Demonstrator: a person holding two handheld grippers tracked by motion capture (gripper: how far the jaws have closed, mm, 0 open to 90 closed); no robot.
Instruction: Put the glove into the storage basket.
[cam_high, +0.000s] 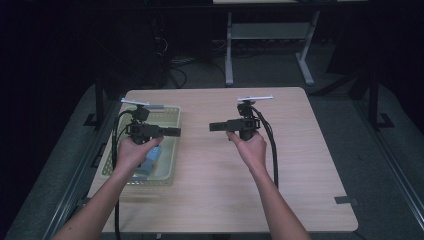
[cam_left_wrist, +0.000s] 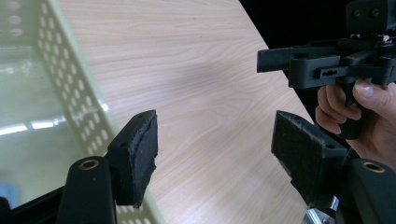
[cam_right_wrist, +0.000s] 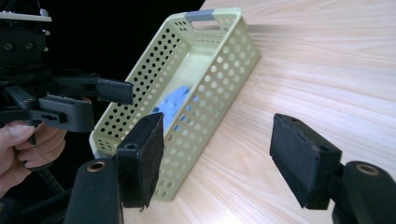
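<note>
A pale green perforated basket (cam_high: 175, 150) stands on the left side of the wooden table (cam_high: 215, 190). A blue object (cam_high: 150, 162) lies inside it, and in the right gripper view the blue object (cam_right_wrist: 175, 102) rests on the floor of the basket (cam_right_wrist: 224, 70). My left gripper (cam_high: 176, 132) hovers over the basket and points right, open and empty (cam_left_wrist: 215, 149). My right gripper (cam_high: 212, 126) is held over the table's middle and points left at the other, open with nothing between its pads (cam_right_wrist: 217, 154). Each gripper view shows the opposite gripper (cam_left_wrist: 268, 59) (cam_right_wrist: 121, 91) facing it.
The basket wall (cam_left_wrist: 70, 79) runs just beside my left gripper's pad. A strip of dark tape (cam_high: 346, 200) lies near the table's front right corner. Behind the table stands a grey-legged frame (cam_high: 265, 32) on a dark floor with cables.
</note>
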